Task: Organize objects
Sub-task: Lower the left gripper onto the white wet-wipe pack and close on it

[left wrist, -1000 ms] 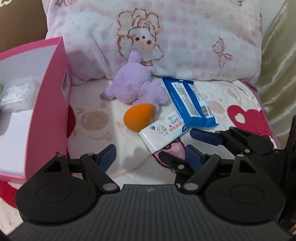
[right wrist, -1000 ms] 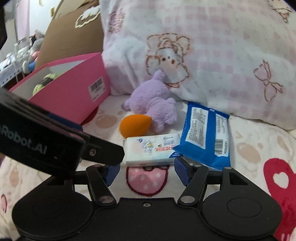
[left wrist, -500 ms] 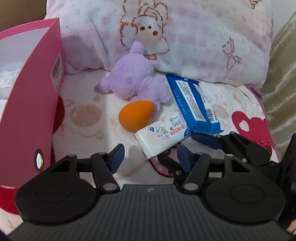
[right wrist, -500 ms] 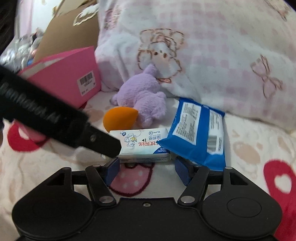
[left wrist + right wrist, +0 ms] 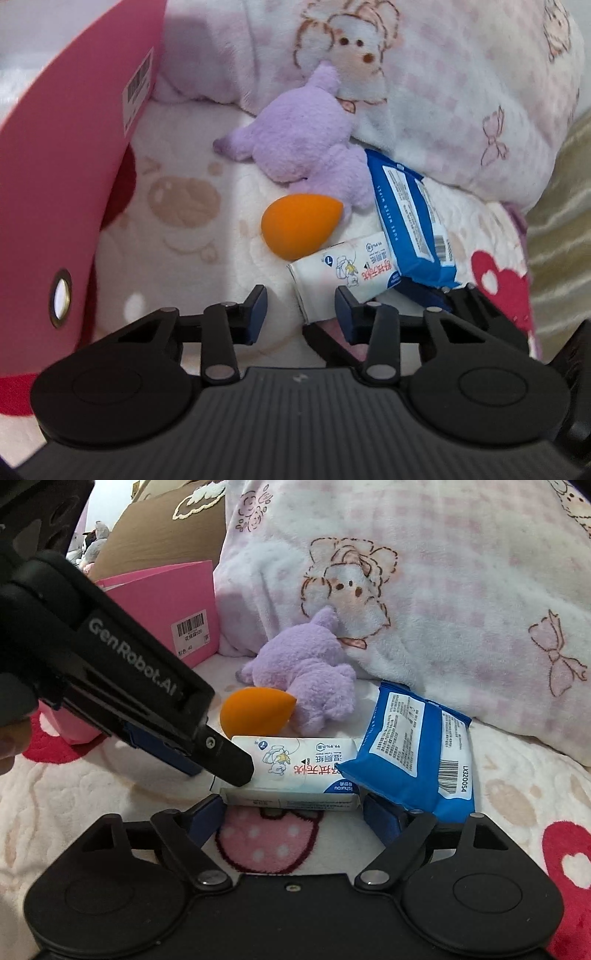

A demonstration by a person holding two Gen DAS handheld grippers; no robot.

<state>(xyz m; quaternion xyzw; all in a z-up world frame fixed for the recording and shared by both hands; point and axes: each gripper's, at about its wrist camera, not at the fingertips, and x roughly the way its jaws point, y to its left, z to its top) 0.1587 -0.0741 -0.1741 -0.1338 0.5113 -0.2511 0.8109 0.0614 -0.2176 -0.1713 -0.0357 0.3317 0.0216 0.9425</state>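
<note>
A home bedroom: a plush cartoon-print pillow [image 5: 424, 602] lies on a heart-patterned blanket [image 5: 517, 775].

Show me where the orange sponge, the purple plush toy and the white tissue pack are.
orange sponge [image 5: 295, 225], left wrist view, middle of its rounded body.
purple plush toy [image 5: 299, 147], left wrist view, centre of its back.
white tissue pack [image 5: 295, 771], right wrist view, printed top face.

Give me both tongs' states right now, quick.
Left tongs: open, holding nothing, near the end of the white tissue pack.
Right tongs: open, holding nothing, fingers either side of the same pack's near edge.
</note>
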